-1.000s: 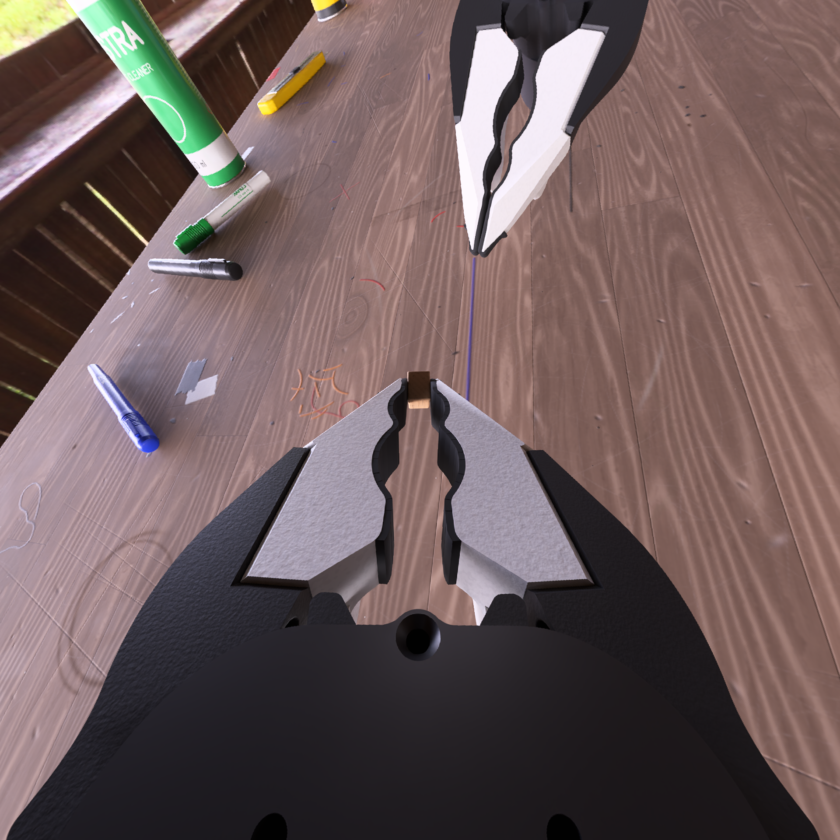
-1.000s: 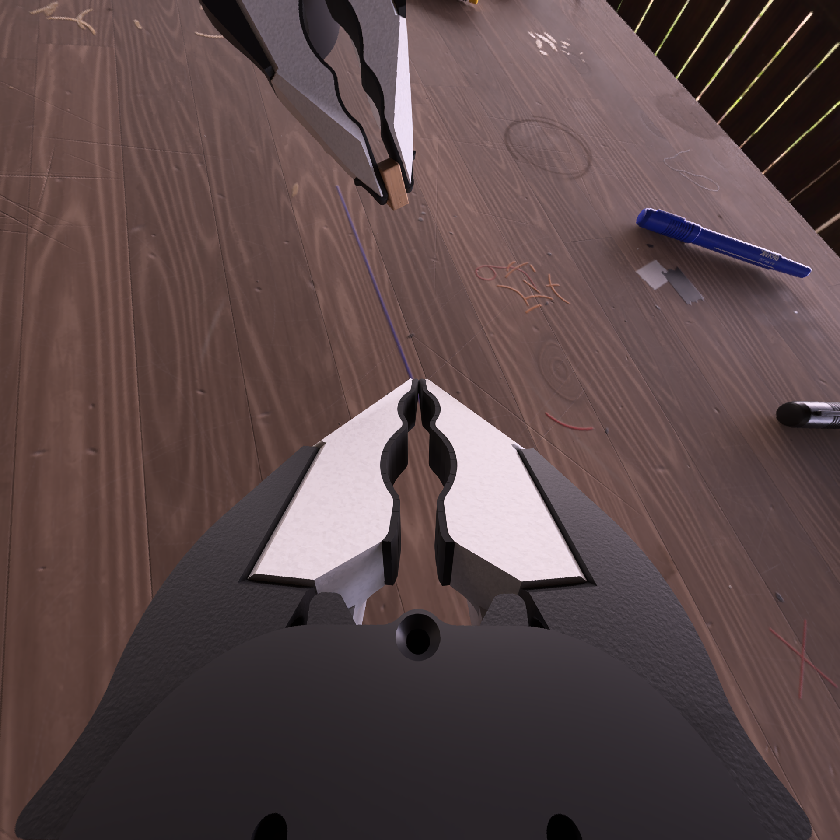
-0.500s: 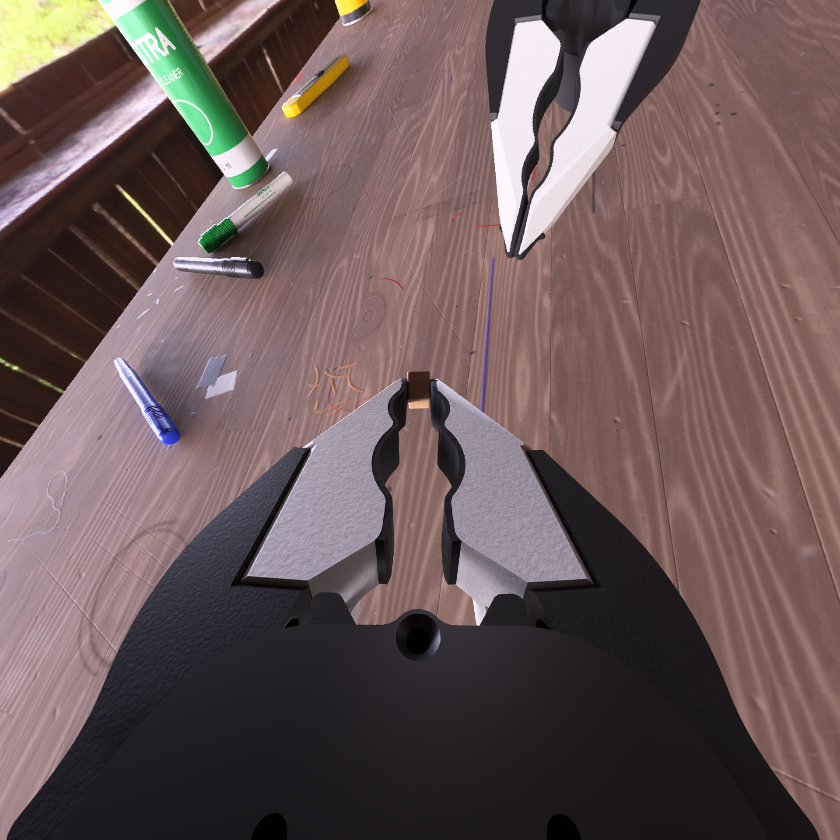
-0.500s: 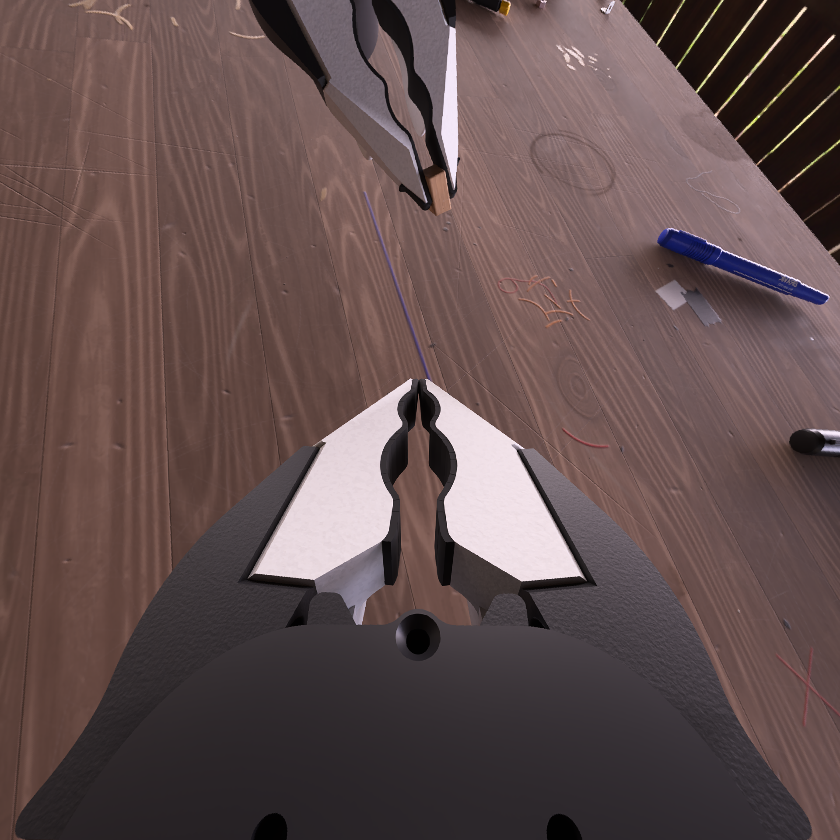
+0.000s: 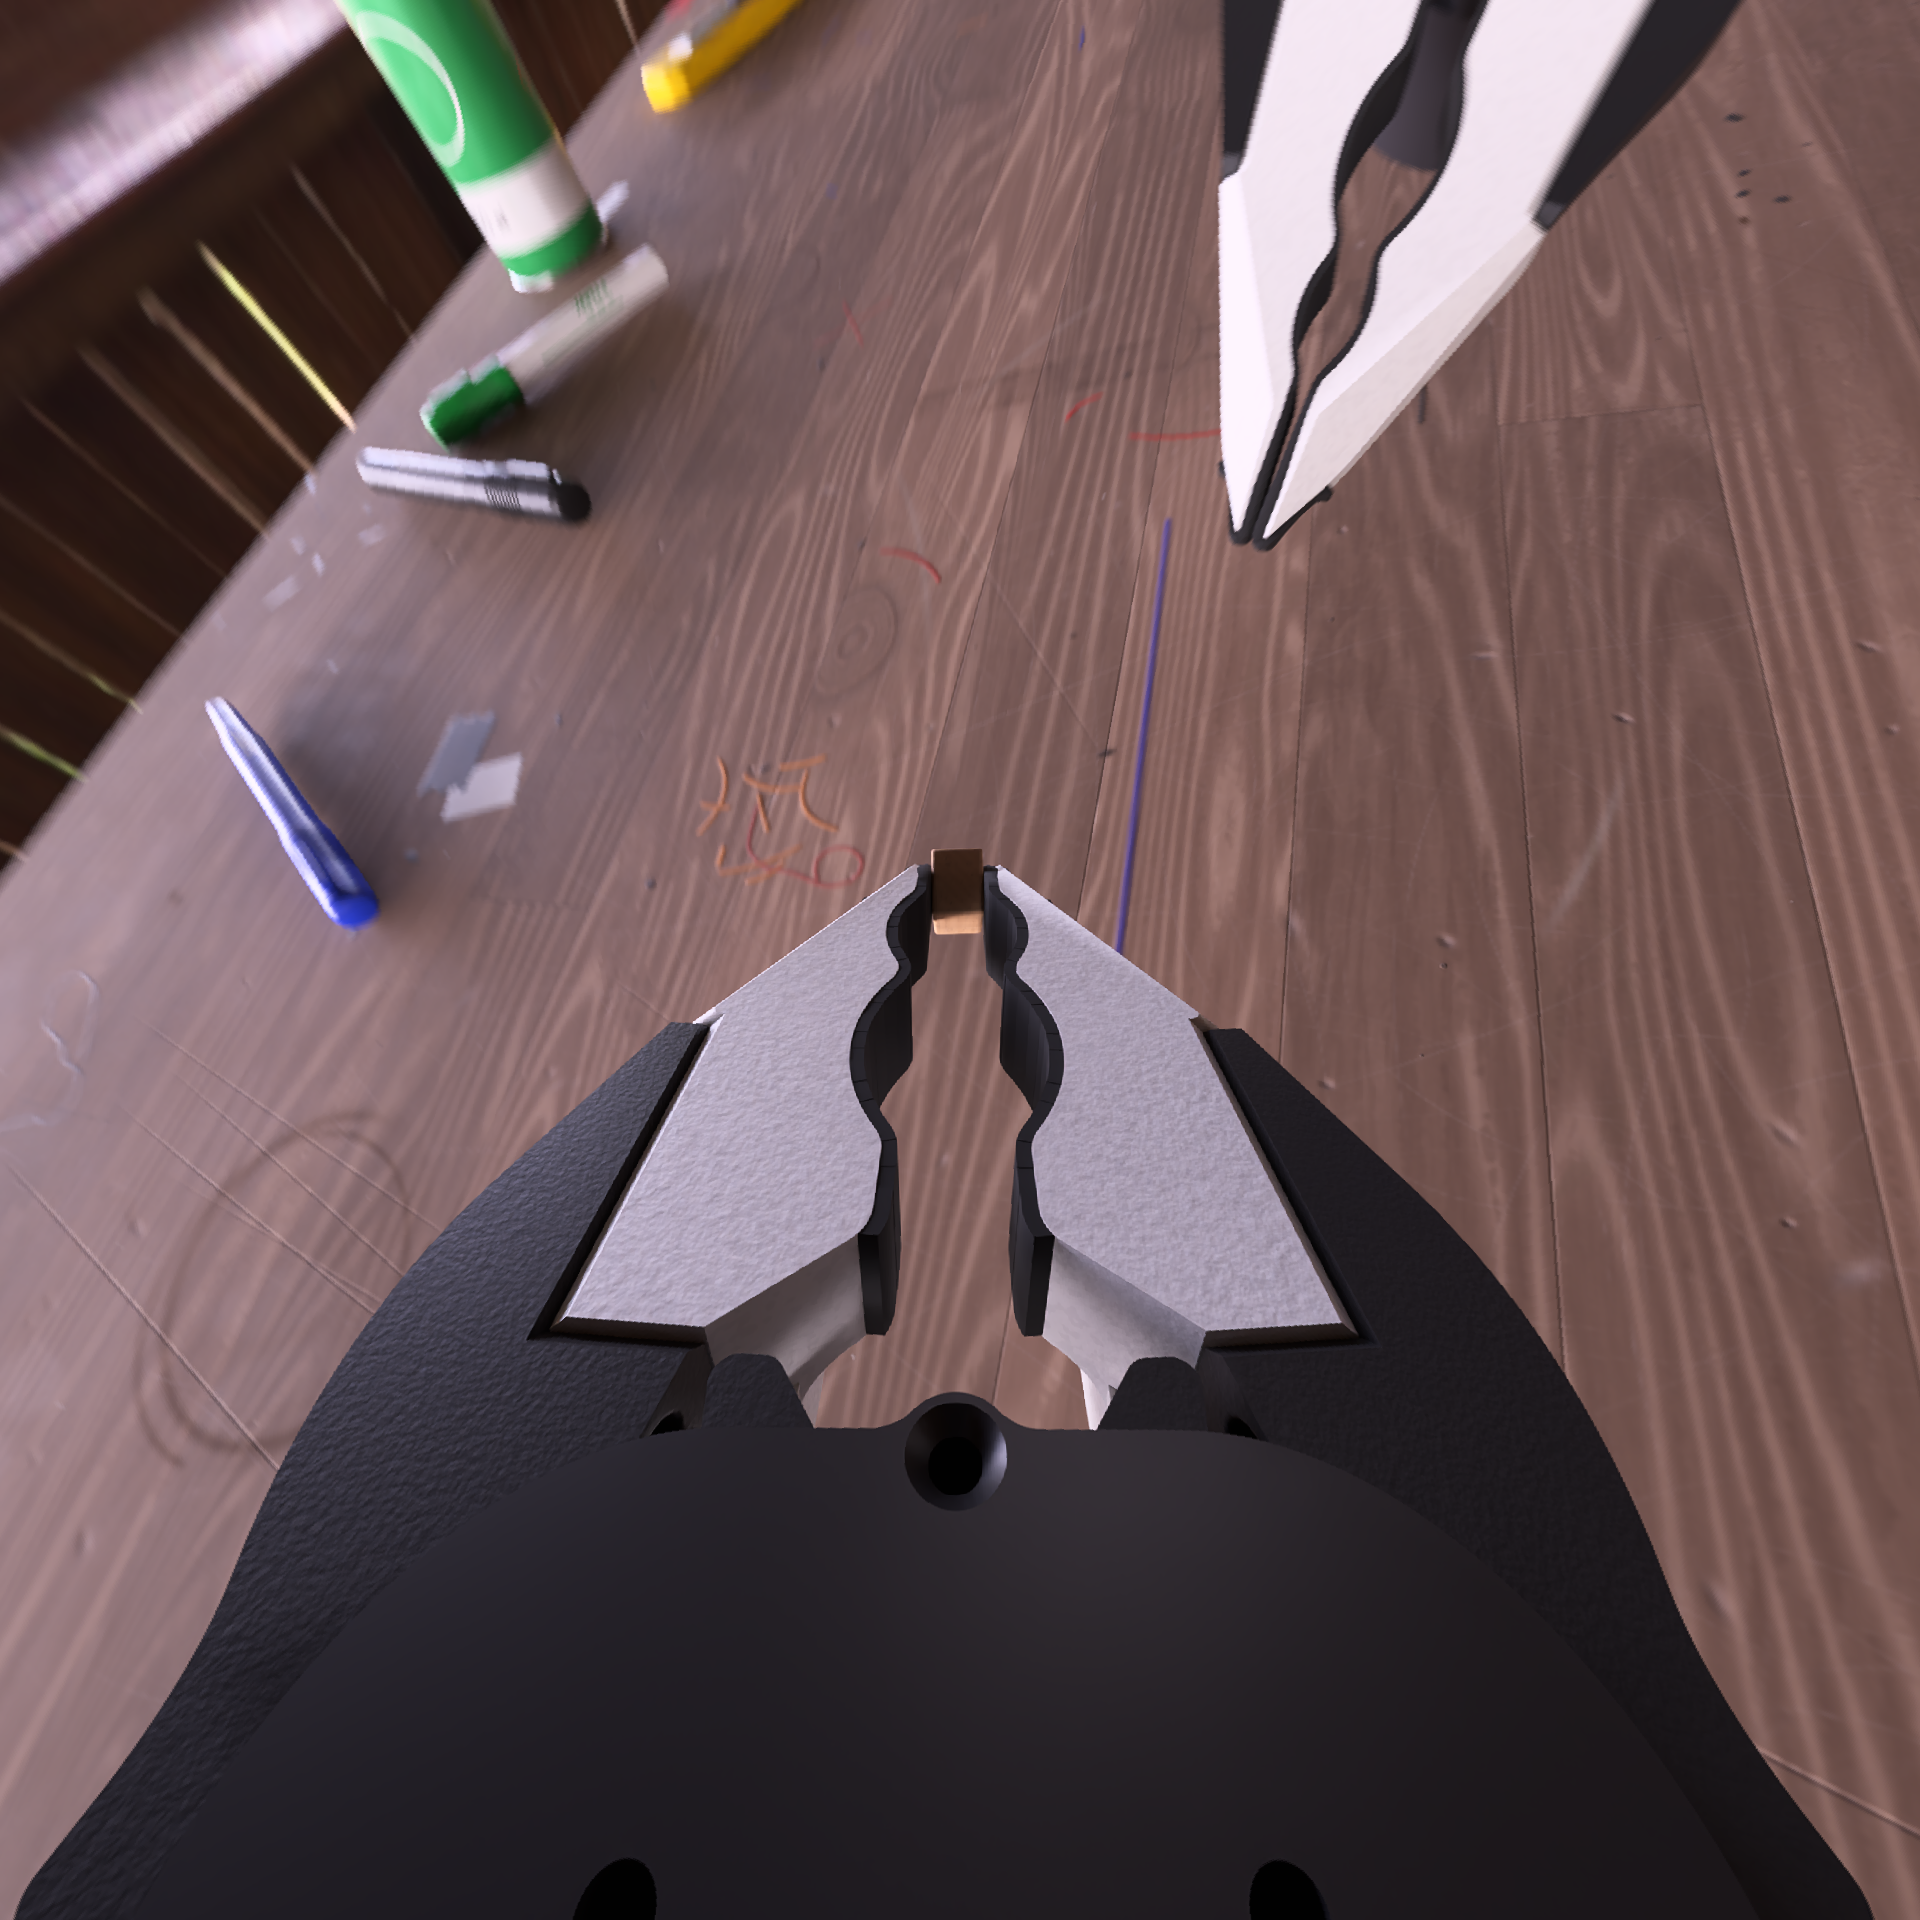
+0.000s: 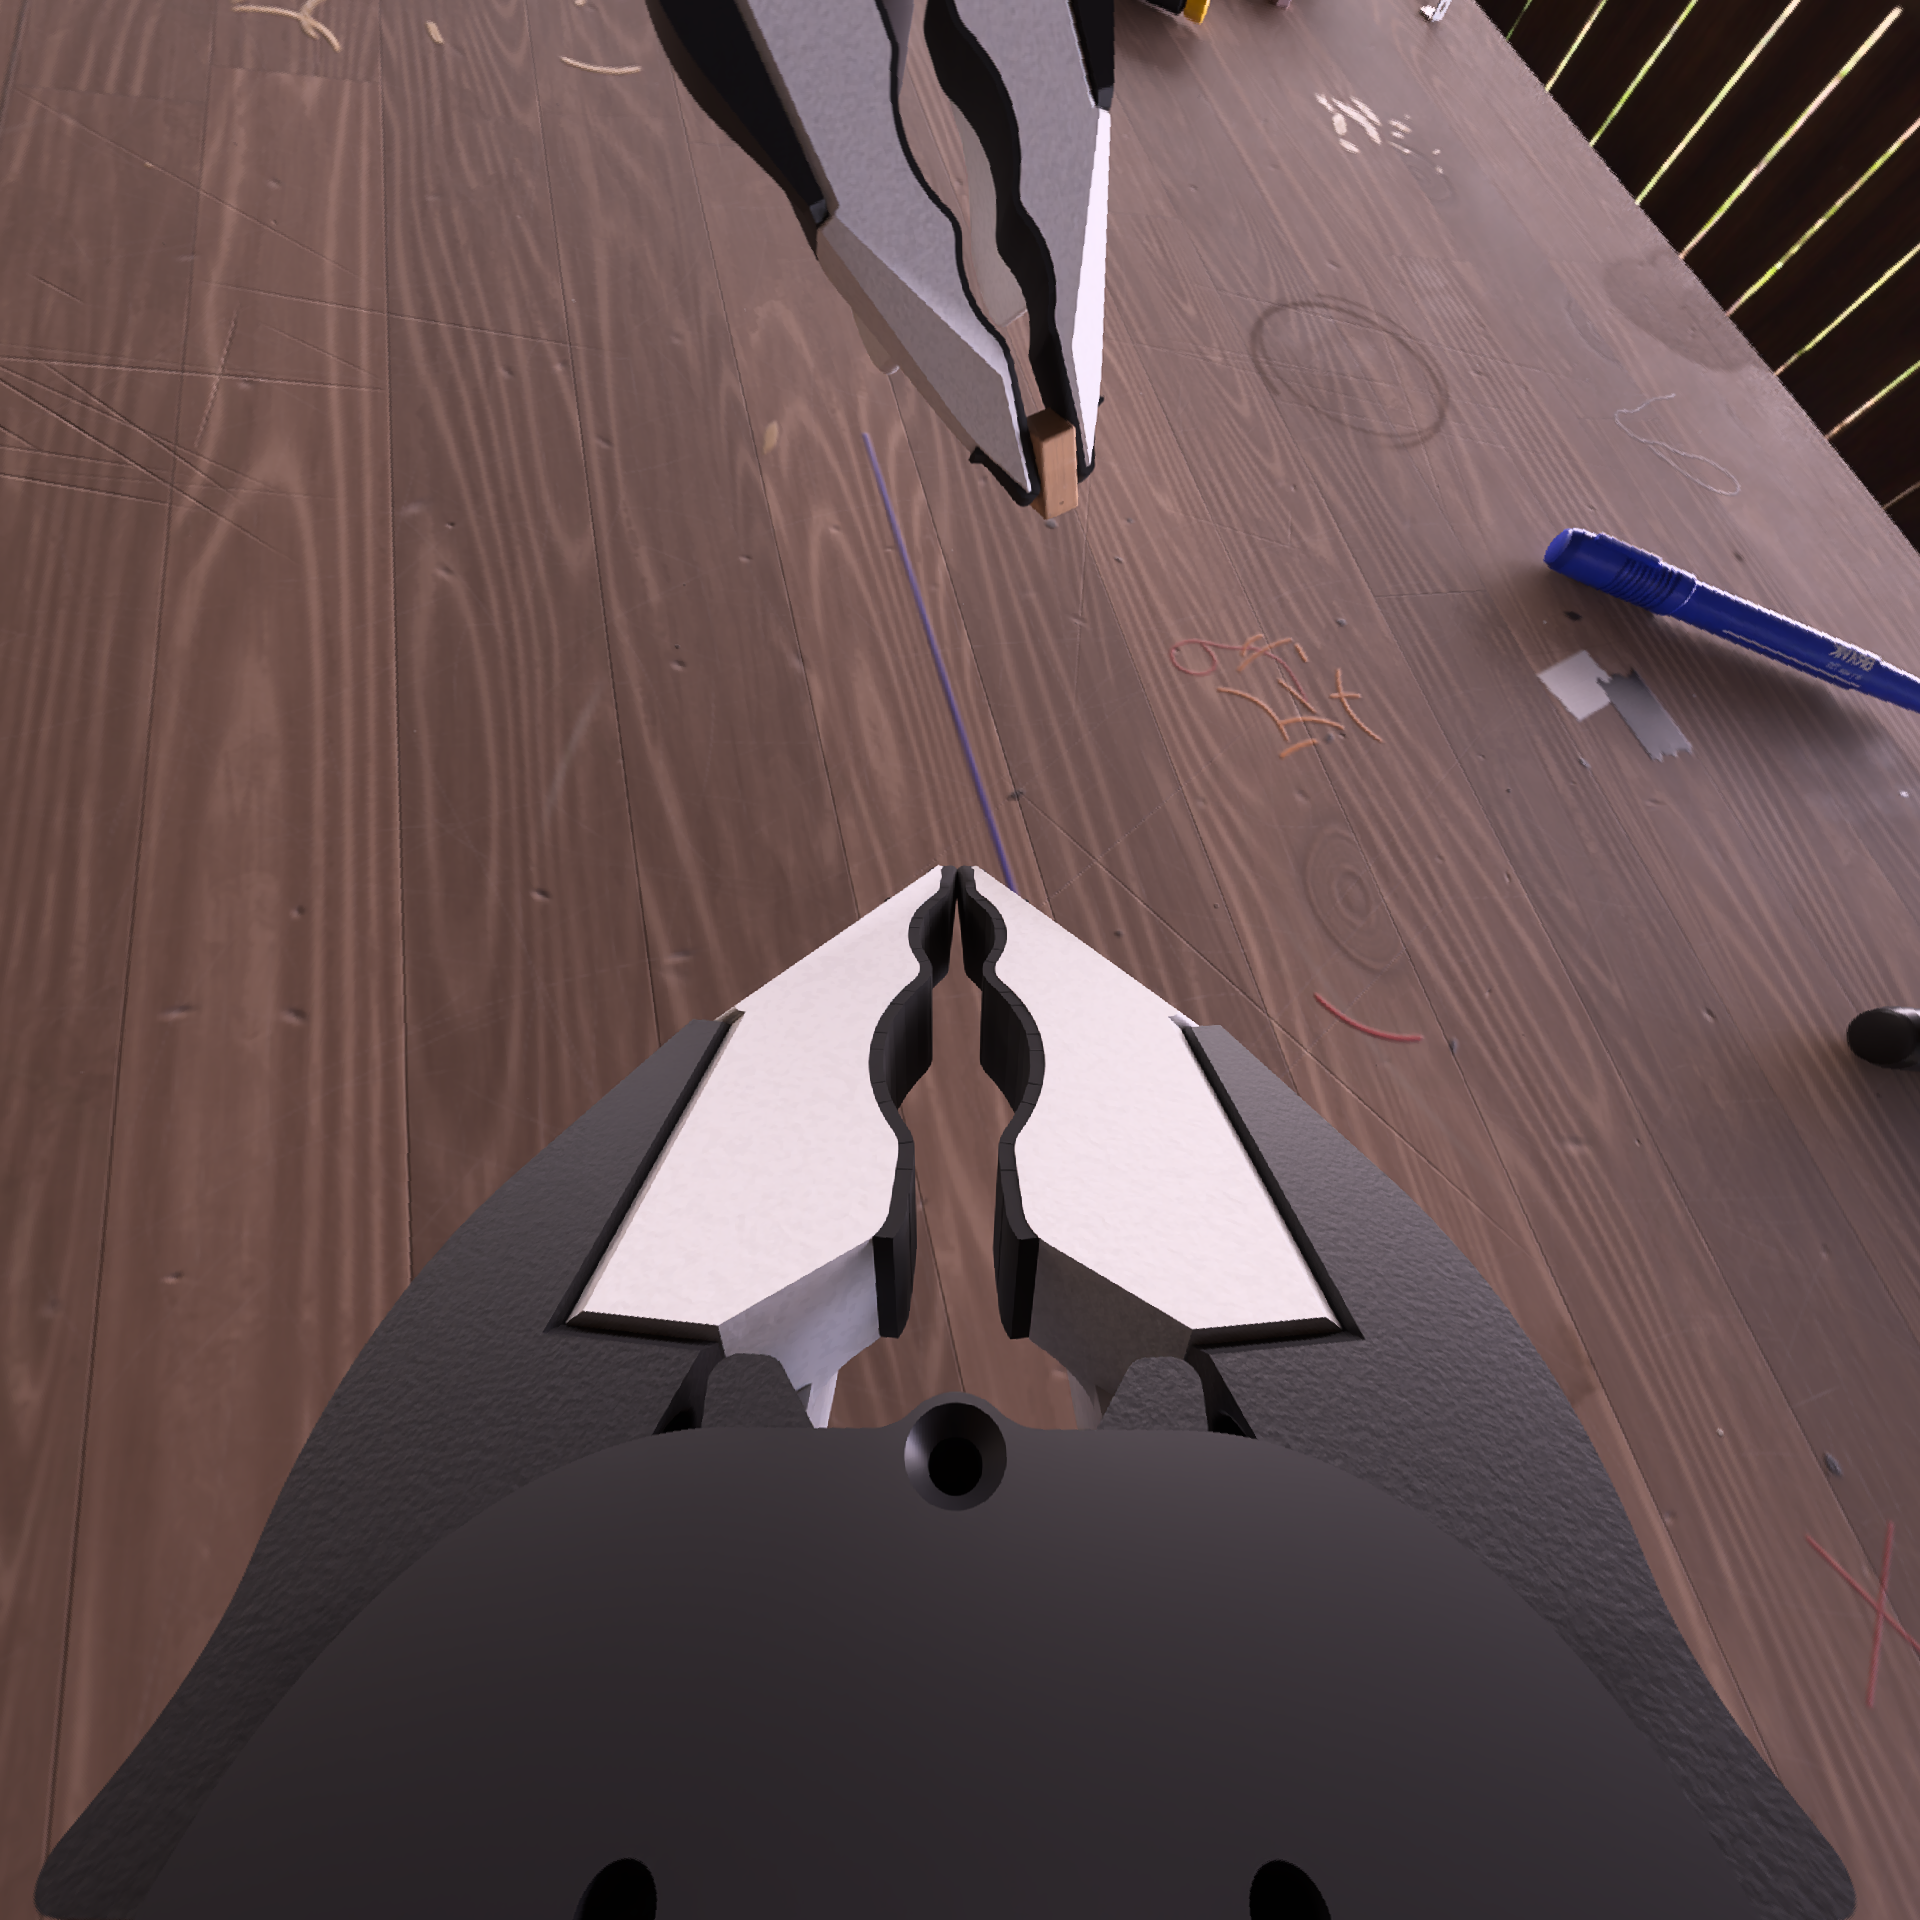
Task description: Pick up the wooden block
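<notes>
A small wooden block (image 5: 957,890) is pinched between the tips of my left gripper (image 5: 957,878), held clear above the wooden table (image 5: 1558,935). The block also shows in the right wrist view (image 6: 1052,473), between the left gripper's tips (image 6: 1044,473) at the top. My right gripper (image 6: 954,875) is shut and empty, its tips together above the table. It shows in the left wrist view (image 5: 1262,532) at the upper right, facing my left gripper and a short way off.
Along the table's left edge lie a blue pen (image 5: 291,816), a silver and black pen (image 5: 473,483), a green marker (image 5: 540,348), a green and white can (image 5: 488,135) and a yellow tool (image 5: 717,52). Tape scraps (image 5: 473,769) lie near the blue pen. A railing (image 6: 1714,135) runs beyond the edge.
My left gripper has kept its hold on the block while the table objects slide in its view. The two grippers look closer to each other than a second ago.
</notes>
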Robot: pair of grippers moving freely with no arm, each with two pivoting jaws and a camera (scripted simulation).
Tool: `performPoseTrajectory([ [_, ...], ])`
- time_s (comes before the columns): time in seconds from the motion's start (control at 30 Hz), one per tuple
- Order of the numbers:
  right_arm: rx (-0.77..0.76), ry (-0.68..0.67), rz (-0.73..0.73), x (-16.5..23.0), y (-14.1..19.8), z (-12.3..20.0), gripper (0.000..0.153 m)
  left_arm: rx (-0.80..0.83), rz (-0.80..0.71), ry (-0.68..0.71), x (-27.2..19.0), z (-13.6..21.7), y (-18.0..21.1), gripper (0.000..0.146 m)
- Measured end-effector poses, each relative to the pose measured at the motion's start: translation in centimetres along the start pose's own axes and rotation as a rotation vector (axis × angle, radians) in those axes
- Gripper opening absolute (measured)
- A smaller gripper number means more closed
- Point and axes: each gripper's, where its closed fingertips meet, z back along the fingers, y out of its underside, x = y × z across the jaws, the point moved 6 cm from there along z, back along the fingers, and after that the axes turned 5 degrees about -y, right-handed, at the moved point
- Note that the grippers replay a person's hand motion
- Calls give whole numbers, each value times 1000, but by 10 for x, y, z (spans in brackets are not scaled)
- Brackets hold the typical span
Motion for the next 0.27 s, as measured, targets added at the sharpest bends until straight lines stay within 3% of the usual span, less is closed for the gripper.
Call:
performPoseTrajectory([
  [0.17,5,-1,-8,-1,2,-1,0,154,249,48,6,-5,10,9],
  [0.27,3,2,-11,-2,2,0,0,194,240,61,5,-5,13,9],
])
